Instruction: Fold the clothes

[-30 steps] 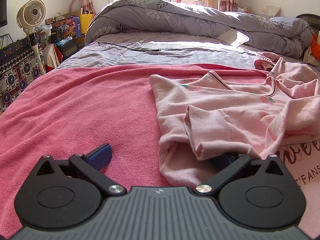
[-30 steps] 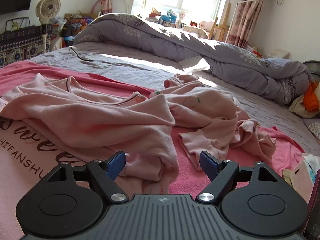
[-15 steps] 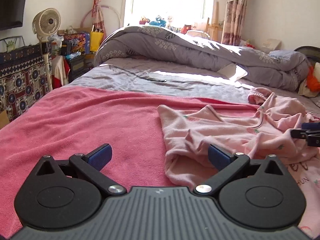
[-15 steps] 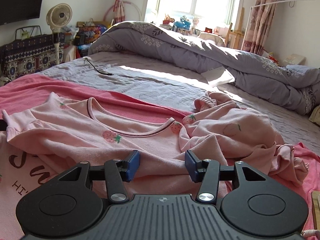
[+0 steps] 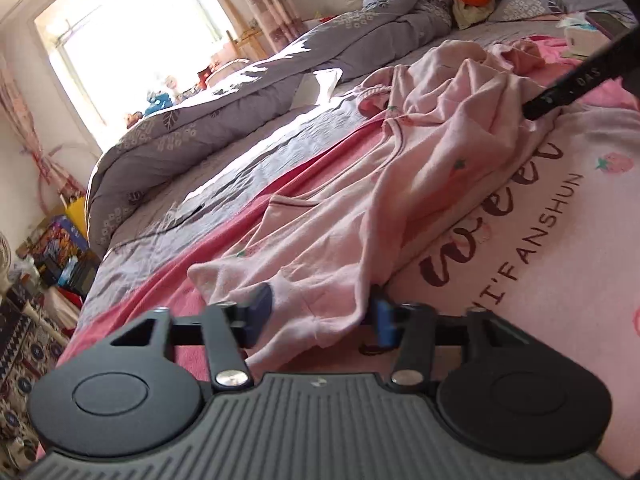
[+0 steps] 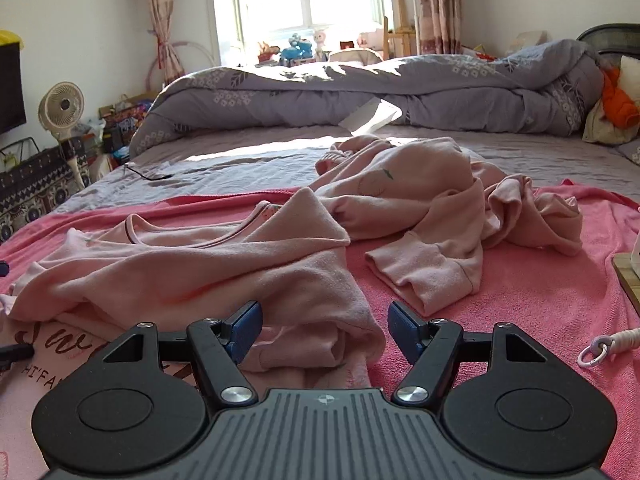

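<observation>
A pale pink long-sleeved shirt (image 5: 340,248) (image 6: 224,264) with strawberry prints lies rumpled on a pink coverlet lettered "Sweet" (image 5: 560,220). My left gripper (image 5: 322,316) is open and low at the shirt's left end, with a sleeve cuff lying between its blue pads. My right gripper (image 6: 324,328) is also open, straddling a folded bulge of the shirt's right side. In the left wrist view part of the right gripper (image 5: 576,84) shows as a black bar against the cloth. A second pink garment (image 6: 440,216) lies crumpled beyond.
A rose towel blanket (image 6: 540,300) covers the near half of the bed, with a rolled grey duvet (image 6: 360,96) along the far side. A fan (image 6: 62,110) and bags stand left. A white cord with a ring (image 6: 600,346) and a wooden edge (image 6: 628,280) lie right.
The left gripper has dropped, tilted and narrowed around the sleeve cuff. The right gripper's jaws have widened and it sits lower at the shirt's right side, which now lies folded over.
</observation>
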Demonstrator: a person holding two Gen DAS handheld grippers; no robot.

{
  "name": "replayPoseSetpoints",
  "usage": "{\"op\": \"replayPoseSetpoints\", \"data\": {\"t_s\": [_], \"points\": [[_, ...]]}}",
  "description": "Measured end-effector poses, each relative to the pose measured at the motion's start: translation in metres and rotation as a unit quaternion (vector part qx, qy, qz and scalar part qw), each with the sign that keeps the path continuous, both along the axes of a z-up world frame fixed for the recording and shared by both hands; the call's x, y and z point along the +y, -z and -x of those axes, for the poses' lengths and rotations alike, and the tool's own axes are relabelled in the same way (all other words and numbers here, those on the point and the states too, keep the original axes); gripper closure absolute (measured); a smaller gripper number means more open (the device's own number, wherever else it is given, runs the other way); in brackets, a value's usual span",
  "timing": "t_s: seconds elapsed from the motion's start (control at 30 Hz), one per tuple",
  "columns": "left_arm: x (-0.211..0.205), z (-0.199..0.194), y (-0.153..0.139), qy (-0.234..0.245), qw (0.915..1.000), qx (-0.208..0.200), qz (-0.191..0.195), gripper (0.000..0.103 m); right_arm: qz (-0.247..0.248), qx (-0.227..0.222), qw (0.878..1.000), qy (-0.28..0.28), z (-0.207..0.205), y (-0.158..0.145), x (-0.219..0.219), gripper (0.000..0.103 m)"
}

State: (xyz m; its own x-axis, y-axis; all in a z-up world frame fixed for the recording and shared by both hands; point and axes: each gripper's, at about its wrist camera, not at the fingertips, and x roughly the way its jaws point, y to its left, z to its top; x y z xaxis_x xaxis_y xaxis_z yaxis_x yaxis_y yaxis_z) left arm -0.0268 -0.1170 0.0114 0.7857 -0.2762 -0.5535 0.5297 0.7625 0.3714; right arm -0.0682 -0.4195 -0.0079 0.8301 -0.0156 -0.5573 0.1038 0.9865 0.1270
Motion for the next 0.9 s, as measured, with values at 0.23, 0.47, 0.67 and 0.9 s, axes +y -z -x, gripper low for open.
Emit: {"op": "replayPoseSetpoints", "data": {"t_s": [0.23, 0.47, 0.67, 0.9], "points": [[0.049, -0.010, -0.075, 0.024, 0.9444, 0.100, 0.312, 0.103, -0.042, 0.018, 0.999, 0.012, -0.003, 0.008, -0.011, 0.028], [0.102, -0.056, -0.115, -0.064, 0.8829, 0.086, 0.457, 0.103, -0.047, 0.020, 0.999, 0.013, -0.003, 0.009, -0.012, 0.025], [0.143, -0.104, -0.022, -0.226, 0.8371, 0.240, 0.437, 0.102, -0.030, 0.024, 0.999, 0.013, -0.004, 0.007, -0.007, 0.024], [0.159, -0.093, -0.022, -0.231, 0.8289, 0.219, 0.460, 0.093, 0.102, -0.015, 0.994, -0.027, -0.001, -0.006, 0.037, 0.076]]}}
